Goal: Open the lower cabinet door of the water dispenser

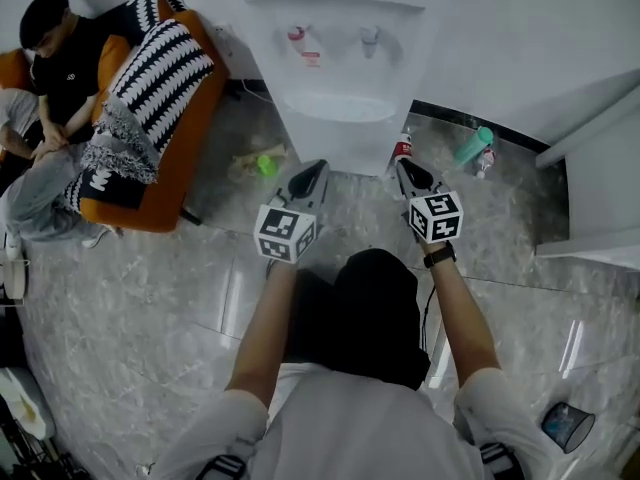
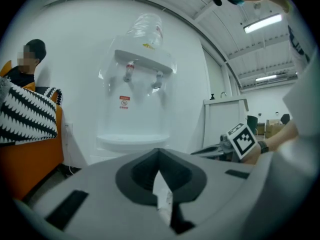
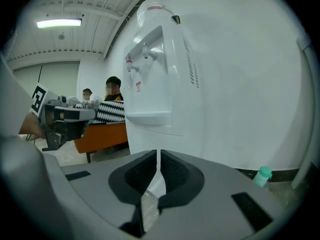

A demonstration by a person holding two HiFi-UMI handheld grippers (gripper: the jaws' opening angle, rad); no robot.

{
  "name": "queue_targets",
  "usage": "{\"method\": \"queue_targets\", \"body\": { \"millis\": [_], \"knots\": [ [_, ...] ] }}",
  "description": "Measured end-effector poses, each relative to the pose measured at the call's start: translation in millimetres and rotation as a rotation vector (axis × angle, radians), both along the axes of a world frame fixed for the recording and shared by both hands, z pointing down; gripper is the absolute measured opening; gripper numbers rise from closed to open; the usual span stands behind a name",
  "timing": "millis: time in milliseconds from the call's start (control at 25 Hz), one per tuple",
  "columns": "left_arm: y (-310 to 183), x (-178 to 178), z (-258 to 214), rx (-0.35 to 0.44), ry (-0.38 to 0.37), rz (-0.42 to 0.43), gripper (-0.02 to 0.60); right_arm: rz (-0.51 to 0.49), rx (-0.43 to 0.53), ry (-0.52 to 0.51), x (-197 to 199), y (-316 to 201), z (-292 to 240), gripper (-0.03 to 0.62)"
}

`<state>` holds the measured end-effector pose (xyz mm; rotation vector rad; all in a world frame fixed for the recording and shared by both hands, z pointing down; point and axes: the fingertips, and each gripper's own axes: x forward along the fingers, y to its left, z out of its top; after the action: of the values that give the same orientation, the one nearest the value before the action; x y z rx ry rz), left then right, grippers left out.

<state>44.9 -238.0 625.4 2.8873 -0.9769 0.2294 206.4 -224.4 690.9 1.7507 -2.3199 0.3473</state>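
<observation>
The water dispenser (image 1: pixel 340 88) stands upright against the white wall, long axis vertical. Its front faces the person and carries two taps: red tap (image 1: pixel 297 35) and second tap (image 1: pixel 369 36). The lower cabinet door is hidden beneath the drip tray (image 1: pixel 340 110) in the head view. In both gripper views the gripper bodies cut off the base, and no door edge can be made out. Two grippers are held in front, clear of the dispenser. The left gripper (image 1: pixel 316 168) has its jaws together, empty. The right gripper (image 1: pixel 405 168) has its jaws together, empty. One teal-capped bottle (image 1: pixel 474 146) lies on the floor to the right.
</observation>
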Motion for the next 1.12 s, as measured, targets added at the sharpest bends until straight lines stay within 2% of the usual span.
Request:
{"method": "queue_targets", "body": {
  "millis": [160,200,280,320,480,680,960,1120],
  "knots": [
    [-8,2,8,-0.022,-0.008,0.003,0.008,-0.035,-0.019,0.013,12,-31,12,0.023],
    [-9,3,9,-0.028,-0.011,0.004,0.008,-0.045,-0.024,0.012,14,-38,15,0.054],
    [-11,3,11,-0.036,-0.017,0.010,0.008,-0.063,-0.037,0.012,18,-50,20,0.159],
    [-12,4,11,-0.039,-0.020,0.014,0.008,-0.068,-0.041,0.017,20,-56,22,0.185],
    [-13,2,15,-0.052,-0.032,0.024,0.008,-0.095,-0.037,0.038,23,-76,27,0.259],
    [-18,-2,15,-0.061,-0.030,0.024,0.008,-0.128,-0.018,0.042,24,-98,25,0.322],
    [-15,-7,15,-0.069,-0.019,0.021,0.008,-0.159,-0.018,0.084,22,-111,19,0.344],
    [-11,-8,17,-0.075,-0.018,0.014,0.008,-0.144,-0.040,0.055,22,-108,19,0.318]
  ]
}}
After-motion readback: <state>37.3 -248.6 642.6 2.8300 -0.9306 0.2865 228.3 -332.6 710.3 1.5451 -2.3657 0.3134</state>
